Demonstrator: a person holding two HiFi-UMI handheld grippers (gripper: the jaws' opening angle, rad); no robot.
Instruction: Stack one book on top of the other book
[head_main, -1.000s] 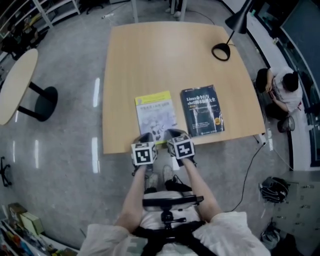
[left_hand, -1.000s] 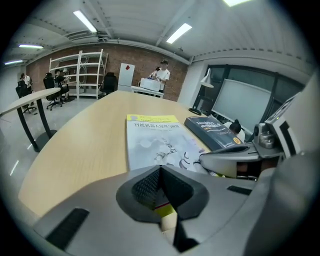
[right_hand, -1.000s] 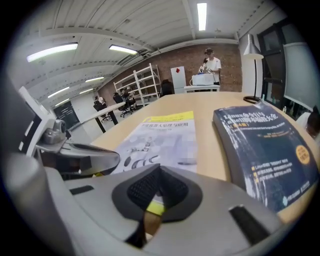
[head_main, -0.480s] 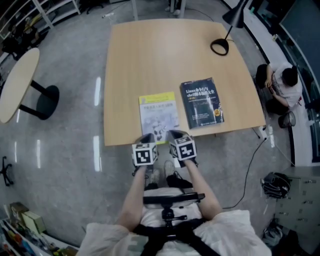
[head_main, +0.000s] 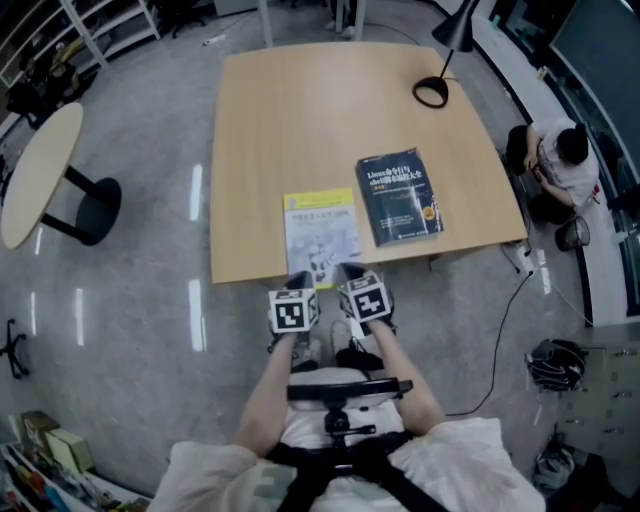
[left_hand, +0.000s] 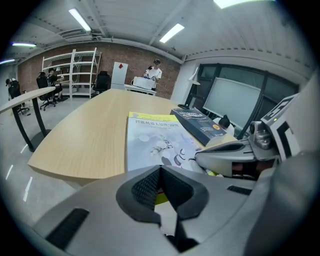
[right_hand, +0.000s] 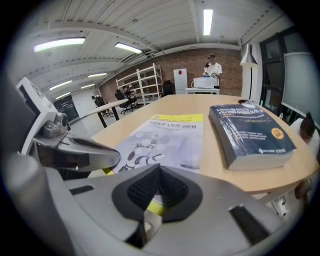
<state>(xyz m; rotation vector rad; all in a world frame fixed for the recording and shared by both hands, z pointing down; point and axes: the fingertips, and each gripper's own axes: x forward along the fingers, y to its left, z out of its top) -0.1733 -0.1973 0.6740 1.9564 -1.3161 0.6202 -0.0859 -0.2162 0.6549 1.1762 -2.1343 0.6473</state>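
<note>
Wooden table (head_main: 300, 110): square top, both books lie flat near its front edge.

Dark book (head_main: 398, 197): thick, cover up, on the right, slightly turned. Not stacked; it rests on the bare tabletop.

White and yellow book (head_main: 320, 233): thin, just left of the dark book with a narrow strip of table between them. Its near end reaches the table edge.

Left gripper (head_main: 297, 281): jaws clenched together, nothing between them, tips at the near end of the white and yellow book.

Right gripper (head_main: 349, 271): jaws likewise clenched on nothing, just beside the left gripper, over the same book's near right corner. Contact with the cover cannot be told.
</note>
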